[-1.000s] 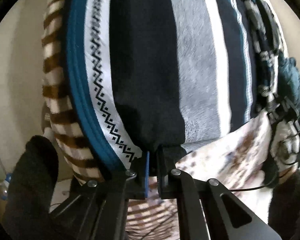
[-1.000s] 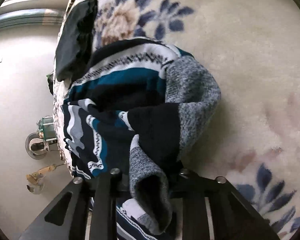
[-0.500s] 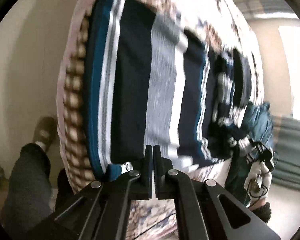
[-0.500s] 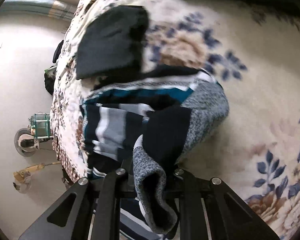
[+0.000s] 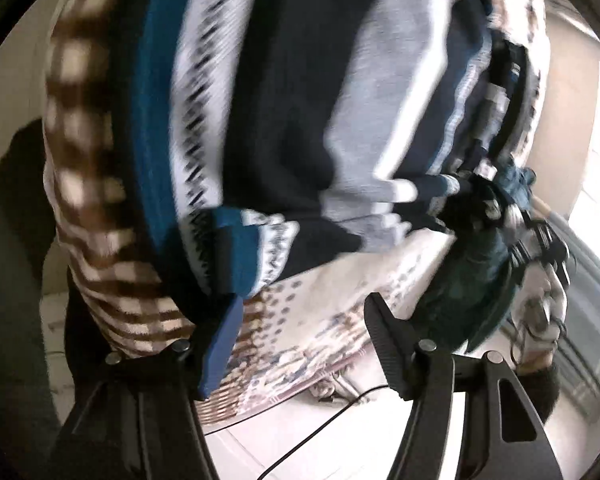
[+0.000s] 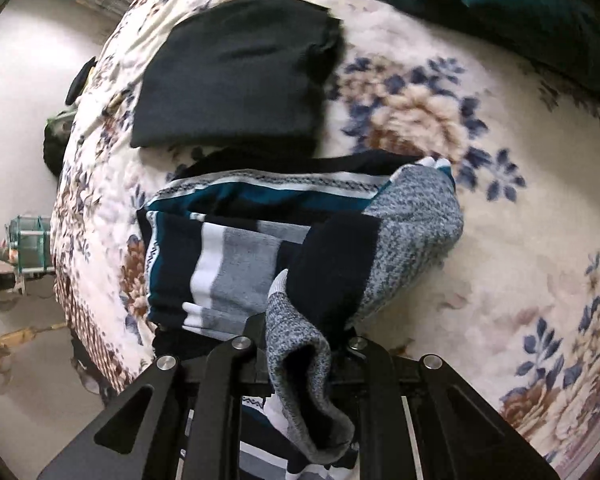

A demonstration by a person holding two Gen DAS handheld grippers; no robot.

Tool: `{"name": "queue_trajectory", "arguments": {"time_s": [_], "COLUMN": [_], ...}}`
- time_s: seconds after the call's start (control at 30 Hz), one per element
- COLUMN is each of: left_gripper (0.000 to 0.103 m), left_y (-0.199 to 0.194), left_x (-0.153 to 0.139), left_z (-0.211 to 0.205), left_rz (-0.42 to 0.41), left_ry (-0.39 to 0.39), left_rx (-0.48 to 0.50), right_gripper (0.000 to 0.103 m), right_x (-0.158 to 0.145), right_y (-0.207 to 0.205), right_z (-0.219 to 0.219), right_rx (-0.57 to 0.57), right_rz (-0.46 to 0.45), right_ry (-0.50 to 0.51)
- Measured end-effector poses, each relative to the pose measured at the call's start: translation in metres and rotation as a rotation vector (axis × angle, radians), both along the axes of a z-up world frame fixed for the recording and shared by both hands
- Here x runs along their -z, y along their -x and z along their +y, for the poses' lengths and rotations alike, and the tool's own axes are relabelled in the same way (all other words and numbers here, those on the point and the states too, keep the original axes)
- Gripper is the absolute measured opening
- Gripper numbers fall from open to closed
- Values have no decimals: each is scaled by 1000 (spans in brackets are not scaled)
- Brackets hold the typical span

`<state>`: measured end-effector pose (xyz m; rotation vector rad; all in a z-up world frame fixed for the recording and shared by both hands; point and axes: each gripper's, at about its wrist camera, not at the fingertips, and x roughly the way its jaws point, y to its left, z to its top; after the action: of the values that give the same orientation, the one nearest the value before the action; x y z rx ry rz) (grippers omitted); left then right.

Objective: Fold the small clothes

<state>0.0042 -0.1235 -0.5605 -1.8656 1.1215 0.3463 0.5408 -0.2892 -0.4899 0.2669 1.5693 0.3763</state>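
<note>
Looking along my left tongs [image 5: 304,334], I see them spread wide and empty, the striped sweater [image 5: 300,120] blurred beyond. My right tongs [image 6: 300,330] pinch its grey cuff [image 6: 300,368] over the floral bed [image 6: 520,220]; only there a folded black garment [image 6: 236,72] shows. No writing is legible.

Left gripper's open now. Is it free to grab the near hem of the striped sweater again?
Probably yes. The left gripper stands open just short of the striped sweater, whose turned-up hem lies right ahead, nothing between them. The right gripper is shut on the sleeve at the other side, clear of that path.
</note>
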Motion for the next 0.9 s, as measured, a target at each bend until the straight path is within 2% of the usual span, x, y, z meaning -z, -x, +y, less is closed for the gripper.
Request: {"name": "queue_trajectory", "arguments": {"time_s": [0.03,0.1,0.17,0.2,0.23,0.27,0.33,0.43,0.47,0.5,0.53,0.57,0.77,0.83,0.87,0.9], "left_gripper": [60,60,58,47,28,0,1,5,17,44,58,68,67,63,27,5], "left_y": [-1,-5,-17,-22,-28,-31,-31,-27,-26,-23,-18,-16,-14,-17,-22,-27], "left_x": [4,8,5,2,-2,-4,-14,-44,-47,-50,-51,-48,-15,-14,-16,-18], "left_z": [-3,-11,-15,-18,-18,-22,-29,-30,-28,-27,-25,-24,-27,-31,-36,-39], "left_rz": [6,24,44,51,55,58,48,31,41,39,29,33,71,90,100,106], "left_ry": [2,-45,-144,-195,-245,-272,-288,-398,-427,-460,-479,-497,-463,-502,-554,-573], "left_rx": [-12,3,61,92,118,140,145,218,249,272,278,283,283,297,303,321], "right_gripper": [16,16,16,16,16,16,16,16,16,16,16,16,16,16,16,16], "right_x": [1,2,5,6,7,7,7,4,3,2,1,0,0,2,3,4], "right_y": [1,3,4,5,5,6,9,11,12,12,13,13,16,17,18,18], "right_z": [-5,-16,-23,-26,-28,-31,-36,-40,-41,-41,-42,-41,-43,-46,-49,-50], "right_rx": [8,24,23,24,21,19,18,5,2,0,-6,-12,-28,-25,-20,-16], "right_rz": [4,-1,-2,-1,-1,-5,-4,1,3,4,3,1,-8,-8,-8,-6], "right_ry": [2,6,13,14,15,22,19,-6,-16,-23,-34,-40,-48,-48,-45,-44]}}
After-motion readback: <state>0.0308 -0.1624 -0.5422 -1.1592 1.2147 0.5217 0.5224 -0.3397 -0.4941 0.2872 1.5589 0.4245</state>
